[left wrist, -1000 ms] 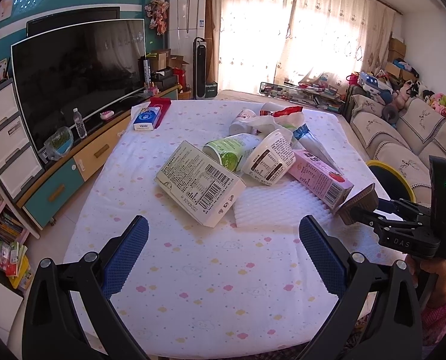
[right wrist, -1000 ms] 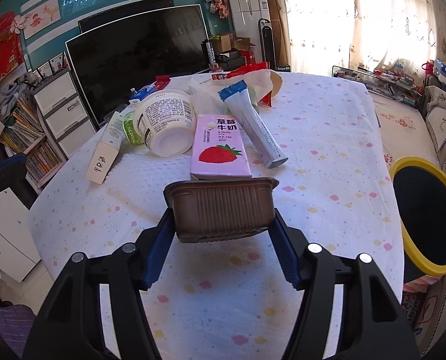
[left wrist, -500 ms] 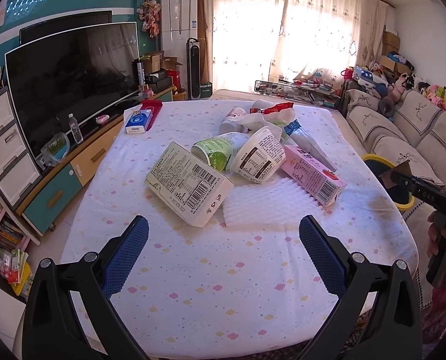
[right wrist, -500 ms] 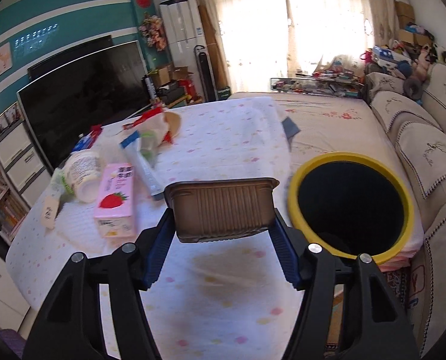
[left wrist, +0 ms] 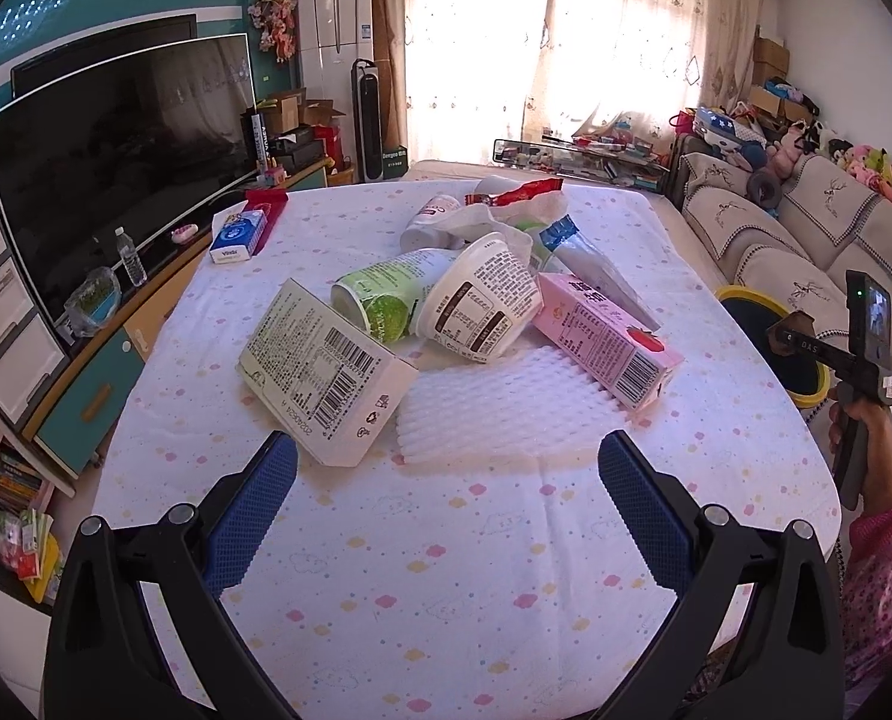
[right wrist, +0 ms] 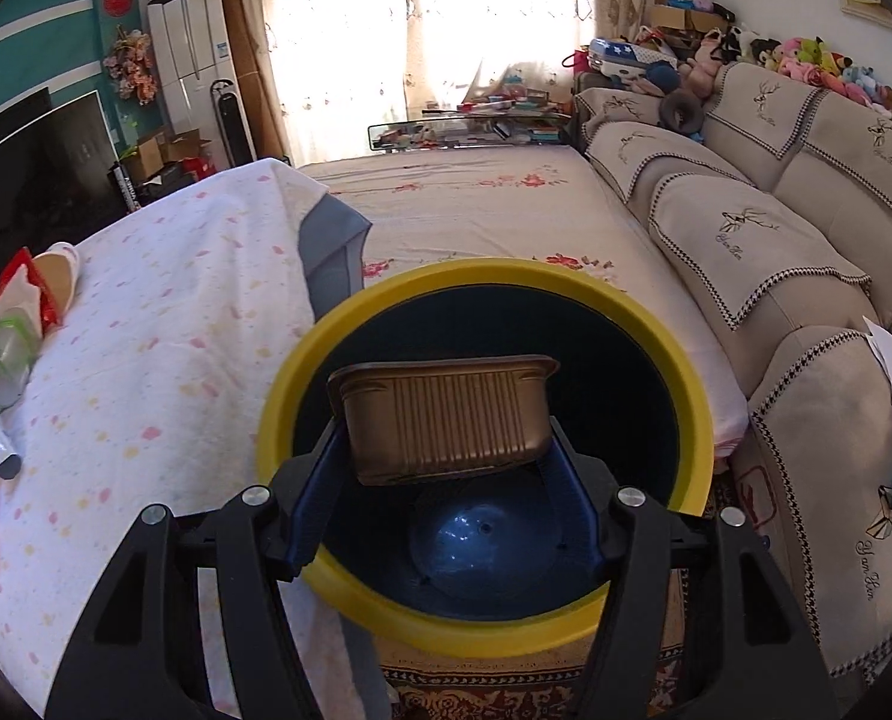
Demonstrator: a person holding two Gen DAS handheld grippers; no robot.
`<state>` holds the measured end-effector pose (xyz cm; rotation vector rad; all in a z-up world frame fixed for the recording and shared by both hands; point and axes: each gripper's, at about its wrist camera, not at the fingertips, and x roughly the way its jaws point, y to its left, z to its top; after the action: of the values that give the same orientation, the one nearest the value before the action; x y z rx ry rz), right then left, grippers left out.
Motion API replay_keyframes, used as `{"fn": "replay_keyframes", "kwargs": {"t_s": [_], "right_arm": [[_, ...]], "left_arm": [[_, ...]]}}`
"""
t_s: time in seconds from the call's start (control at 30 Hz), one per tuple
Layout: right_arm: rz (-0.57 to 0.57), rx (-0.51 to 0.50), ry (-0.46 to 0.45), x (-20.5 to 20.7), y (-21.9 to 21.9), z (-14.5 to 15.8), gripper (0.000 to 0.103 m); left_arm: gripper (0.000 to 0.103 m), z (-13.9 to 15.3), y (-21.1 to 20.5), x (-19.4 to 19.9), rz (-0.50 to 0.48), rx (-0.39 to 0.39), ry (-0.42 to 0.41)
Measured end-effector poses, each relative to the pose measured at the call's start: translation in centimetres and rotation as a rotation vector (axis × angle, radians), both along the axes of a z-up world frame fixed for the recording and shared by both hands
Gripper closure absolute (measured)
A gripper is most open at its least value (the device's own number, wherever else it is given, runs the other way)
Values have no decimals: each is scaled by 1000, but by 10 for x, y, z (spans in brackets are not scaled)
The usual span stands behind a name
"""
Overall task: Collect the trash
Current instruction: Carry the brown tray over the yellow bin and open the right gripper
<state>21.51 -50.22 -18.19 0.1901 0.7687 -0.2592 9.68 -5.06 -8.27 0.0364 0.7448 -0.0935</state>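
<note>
My right gripper point(right wrist: 446, 441) is shut on a brown ribbed plastic tray point(right wrist: 446, 414) and holds it tilted above the mouth of a dark bin with a yellow rim point(right wrist: 487, 273). The bin stands beside the table's right edge. In the left wrist view that gripper point(left wrist: 805, 342) shows over the bin point(left wrist: 745, 295). My left gripper point(left wrist: 446, 456) stands open and empty above the tablecloth. Just ahead of it lie a white barcode box point(left wrist: 326, 372), a white foam net point(left wrist: 505, 408), a pink milk carton point(left wrist: 607, 336), a white cup point(left wrist: 481, 306) and a green cup point(left wrist: 392, 294).
A tube point(left wrist: 595, 270), a red wrapper point(left wrist: 523, 192) and a white bottle point(left wrist: 428, 219) lie farther back on the table; a blue tissue pack point(left wrist: 239, 234) is at the far left. A large TV point(left wrist: 116, 150) stands left, a sofa point(right wrist: 775, 252) right.
My right gripper has swung with the brown tray from above the table to over the yellow-rimmed bin. The left gripper has edged closer to the trash pile, still open.
</note>
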Motion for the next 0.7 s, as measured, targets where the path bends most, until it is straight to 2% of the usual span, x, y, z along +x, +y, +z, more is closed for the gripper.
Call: {"fn": "replay_keyframes", "kwargs": {"t_s": [0.03,0.13,0.33,0.47,0.7], "right_arm": [[-14,1,7,3,-5,-3,41],[-47,-1,20,10,-13,-9,31],[-78,-28,2,0,-11,-7,31],[-60,-42,-6,-5,-1,-4,31],[-30,-42,-16,-7,12,4,30]], "left_arm": [[4,-1,-2,2,-4,0,3],[4,-3,-6,9,-6,-1,11],[4,-9,4,23,61,12,28],[4,-15,19,38,131,30,34],[4,-30,33,66,195,55,49]]}}
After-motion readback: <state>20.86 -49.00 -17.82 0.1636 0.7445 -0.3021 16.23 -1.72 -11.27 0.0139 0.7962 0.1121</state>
